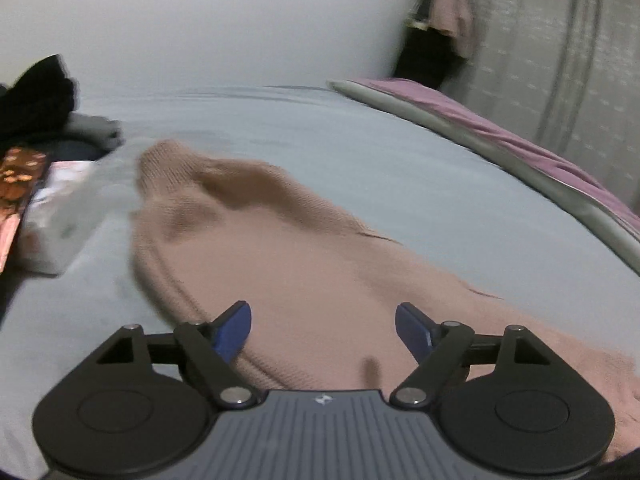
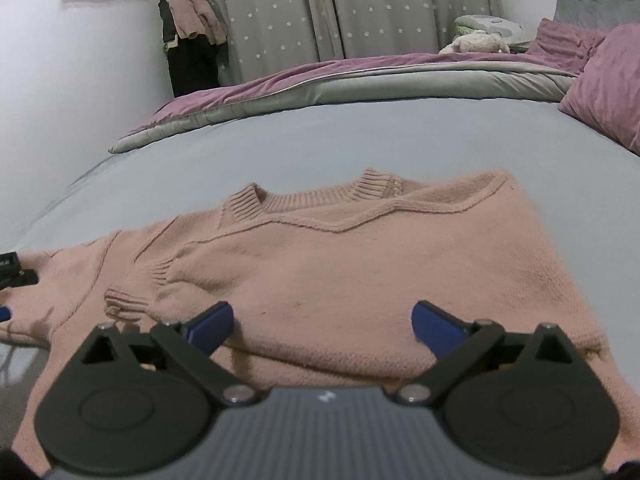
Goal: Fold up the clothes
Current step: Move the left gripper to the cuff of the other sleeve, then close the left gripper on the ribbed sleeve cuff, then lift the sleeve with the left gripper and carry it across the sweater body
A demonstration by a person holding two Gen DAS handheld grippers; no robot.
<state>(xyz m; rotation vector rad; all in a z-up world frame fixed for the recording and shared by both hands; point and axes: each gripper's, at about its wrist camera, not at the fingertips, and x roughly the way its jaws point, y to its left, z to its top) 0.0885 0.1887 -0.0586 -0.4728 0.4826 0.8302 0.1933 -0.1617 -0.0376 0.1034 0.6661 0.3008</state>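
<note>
Bed sheet (image 2: 320, 136) bears pink sweater (image 2: 340, 264), near hem hidden.

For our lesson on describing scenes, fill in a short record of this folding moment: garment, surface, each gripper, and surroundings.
garment: pink knit sweater, lying flat, one sleeve folded across its front
surface: pale blue bedsheet
left gripper: jaws open above the sweater, holding nothing
right gripper: jaws open above the sweater, holding nothing
surroundings: purple-and-grey duvet bunched behind, star-print curtain
</note>
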